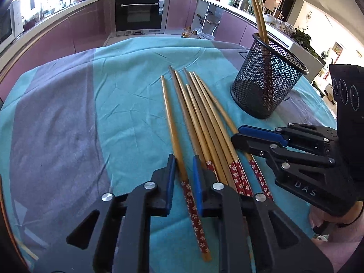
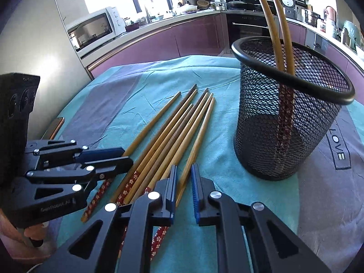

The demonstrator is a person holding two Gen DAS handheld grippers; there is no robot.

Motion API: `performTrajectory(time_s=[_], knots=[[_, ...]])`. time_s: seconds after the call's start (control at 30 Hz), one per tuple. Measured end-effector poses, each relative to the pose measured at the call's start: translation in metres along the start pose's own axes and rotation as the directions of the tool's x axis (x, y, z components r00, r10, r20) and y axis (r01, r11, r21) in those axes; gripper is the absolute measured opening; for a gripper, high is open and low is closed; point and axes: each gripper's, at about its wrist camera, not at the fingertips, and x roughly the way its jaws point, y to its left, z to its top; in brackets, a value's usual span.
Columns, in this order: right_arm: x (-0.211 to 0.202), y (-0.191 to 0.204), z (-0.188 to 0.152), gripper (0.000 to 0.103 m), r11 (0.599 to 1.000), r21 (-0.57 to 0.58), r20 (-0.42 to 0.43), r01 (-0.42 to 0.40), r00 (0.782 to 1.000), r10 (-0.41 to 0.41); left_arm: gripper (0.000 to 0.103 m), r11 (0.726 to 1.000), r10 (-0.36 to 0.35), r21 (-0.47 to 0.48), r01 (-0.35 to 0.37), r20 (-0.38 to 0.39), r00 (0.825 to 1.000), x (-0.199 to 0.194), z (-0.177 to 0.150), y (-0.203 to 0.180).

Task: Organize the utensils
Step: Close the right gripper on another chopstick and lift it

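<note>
Pinching one stick apiece, you have both tongs down on the desk's teal cloth (image 1: pixel 91 113). Your left tongs (image 1: pixel 184 182) sit pressed onto the leftmost chopstick (image 1: pixel 169 113), and your right tongs (image 2: pixel 184 186) are clamped on the rightmost chopstick (image 2: pixel 200 134), each grip landing just ahead of the red flowered handle end. Between them the loose chopsticks (image 1: pixel 200 113) lie flat on the cloth, side by side and nearly touching. Their long axes run away from you, thin tips aimed at the kitchen cabinets and patterned butts pointing back at you, fanning out a little at the far end. The mesh cup (image 2: pixel 261 136) stands upright just beside the bundle on your right, with two chopsticks (image 2: pixel 268 22) already standing in it, tips up. These sticks look light, stiff and smooth, so expect them to swivel in a pinch this close to the butt. A hold further up the shaft would probably balance better, and the round wood could roll out between flat pads. The cup looks light enough to tip if a stick knocks its rim.
</note>
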Motion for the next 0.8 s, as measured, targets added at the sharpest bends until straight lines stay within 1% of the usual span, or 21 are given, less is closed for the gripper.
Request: performTrajectory(time_s=[0.1,0.23,0.3,0.33,0.43,0.57,0.63,0.7,0.73,0.8], knots=[[-0.006,-0.001,-0.005,0.008,1.0,-0.005,-0.005,0.013,1.0,-0.013,0.011,1.0,-0.011,-0.013,0.011,-0.012,1.0,-0.004,-0.007,-0.001],[-0.012,-0.006,-0.008,0.007,1.0,-0.003,-0.012,0.03,0.999,-0.03,0.012,1.0,0.001,0.0,-0.001,-0.012,1.0,-0.008,-0.012,0.0],[-0.011,-0.006,-0.006,0.008,0.999,-0.01,-0.017,0.047,0.999,-0.048,0.012,1.0,0.022,0.011,-0.022,-0.003,1.0,-0.006,-0.008,0.002],[-0.009,-0.004,-0.004,0.008,0.998,-0.013,-0.016,0.056,0.998,-0.057,0.015,0.999,0.031,0.018,-0.031,0.0,1.0,-0.005,-0.003,0.002],[-0.003,-0.002,0.002,0.01,0.997,-0.025,-0.016,0.076,0.997,-0.076,0.019,0.999,0.045,0.026,-0.045,0.001,0.999,0.002,0.009,0.006],[0.004,0.0,0.009,0.012,0.995,-0.032,-0.011,0.09,0.996,-0.09,0.02,0.997,0.059,0.048,-0.059,0.001,0.998,0.011,0.023,0.008],[0.008,0.001,0.012,0.012,0.995,-0.035,-0.01,0.092,0.996,-0.093,0.02,0.997,0.064,0.04,-0.064,-0.001,0.998,0.015,0.03,0.008],[0.008,0.001,0.013,0.01,0.995,-0.035,-0.007,0.092,0.996,-0.092,0.015,0.997,0.072,0.024,-0.072,0.0,0.997,0.017,0.034,0.008],[0.008,0.0,0.013,0.007,0.996,-0.026,-0.006,0.086,0.996,-0.086,0.011,0.997,0.078,0.019,-0.078,0.001,0.997,0.018,0.034,0.008],[0.005,-0.003,0.012,0.006,0.997,-0.007,-0.001,0.079,0.997,-0.079,0.01,0.997,0.073,-0.001,-0.073,0.004,0.997,0.018,0.035,0.011]])
